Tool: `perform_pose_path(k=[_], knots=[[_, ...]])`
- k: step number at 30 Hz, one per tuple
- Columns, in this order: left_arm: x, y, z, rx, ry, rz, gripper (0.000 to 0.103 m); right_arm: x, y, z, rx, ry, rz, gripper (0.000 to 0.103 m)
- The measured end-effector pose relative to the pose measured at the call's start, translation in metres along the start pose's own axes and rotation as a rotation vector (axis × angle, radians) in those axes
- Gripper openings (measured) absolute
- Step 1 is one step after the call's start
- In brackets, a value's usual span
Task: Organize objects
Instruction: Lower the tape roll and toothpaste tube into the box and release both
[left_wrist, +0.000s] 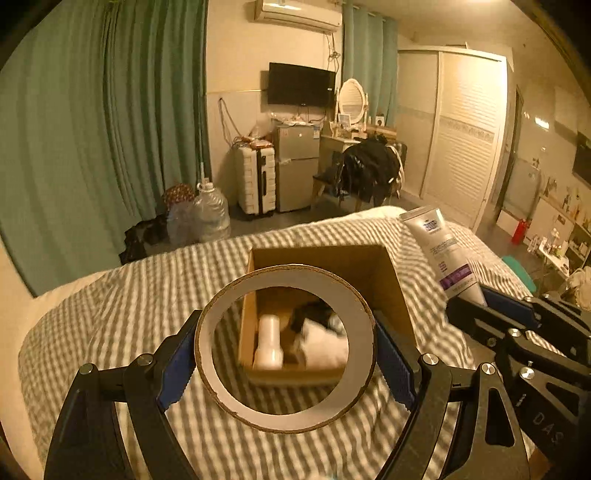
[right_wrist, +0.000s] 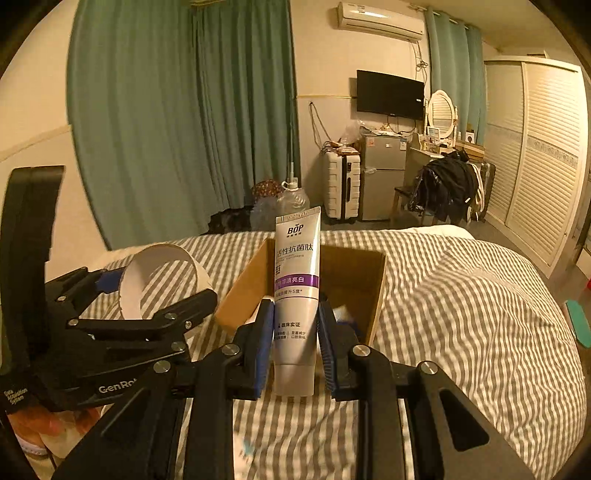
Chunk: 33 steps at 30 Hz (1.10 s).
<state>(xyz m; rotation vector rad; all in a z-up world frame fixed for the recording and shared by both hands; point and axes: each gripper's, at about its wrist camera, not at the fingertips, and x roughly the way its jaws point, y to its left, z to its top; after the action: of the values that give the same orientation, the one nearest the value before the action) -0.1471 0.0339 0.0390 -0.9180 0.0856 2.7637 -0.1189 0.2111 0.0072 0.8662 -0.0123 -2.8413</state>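
Observation:
My left gripper (left_wrist: 286, 350) is shut on a roll of tape (left_wrist: 364, 332), a brown ring with a white inner face, held above the striped bed just in front of an open cardboard box (left_wrist: 384, 273). Through the ring I see a white bottle (left_wrist: 269, 341) and dark and white items inside the box. My right gripper (right_wrist: 295, 332) is shut on a white and purple toothpaste tube (right_wrist: 297, 273), held upright in front of the box (right_wrist: 351, 277). The tube also shows in the left wrist view (left_wrist: 443, 251), and the tape roll in the right wrist view (right_wrist: 162, 273).
The box sits on a bed with a grey and white striped cover (right_wrist: 461, 314). Beyond the bed are green curtains (left_wrist: 110, 129), water jugs (left_wrist: 207, 214), a white suitcase (left_wrist: 256, 177), a small fridge (left_wrist: 297, 166) and a chair with dark clothes (left_wrist: 369, 170).

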Motion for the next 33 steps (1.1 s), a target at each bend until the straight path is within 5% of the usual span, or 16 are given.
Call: perform_pose_path(k=[14, 25, 27, 28, 33], knots=[[0.142, 0.01, -0.001, 0.026, 0.063, -0.027, 0.087, 0.149, -0.042, 0.035, 0.003, 0.082, -0.046, 0.023], [0.164, 0.011, -0.022, 0.013, 0.139, -0.058, 0.09, 0.196, -0.066, 0.017, 0.052, 0.153, -0.01, 0.025], [0.16, 0.013, -0.017, -0.007, 0.158, -0.06, 0.094, 0.186, -0.068, 0.019, 0.064, 0.121, -0.018, 0.046], [0.155, 0.012, -0.014, -0.018, 0.166, -0.043, 0.097, 0.178, -0.069, 0.022, 0.077, 0.096, -0.023, 0.067], [0.102, 0.012, 0.004, -0.041, 0.136, -0.015, 0.1, 0.128, -0.066, 0.039, 0.119, 0.036, -0.028, 0.07]])
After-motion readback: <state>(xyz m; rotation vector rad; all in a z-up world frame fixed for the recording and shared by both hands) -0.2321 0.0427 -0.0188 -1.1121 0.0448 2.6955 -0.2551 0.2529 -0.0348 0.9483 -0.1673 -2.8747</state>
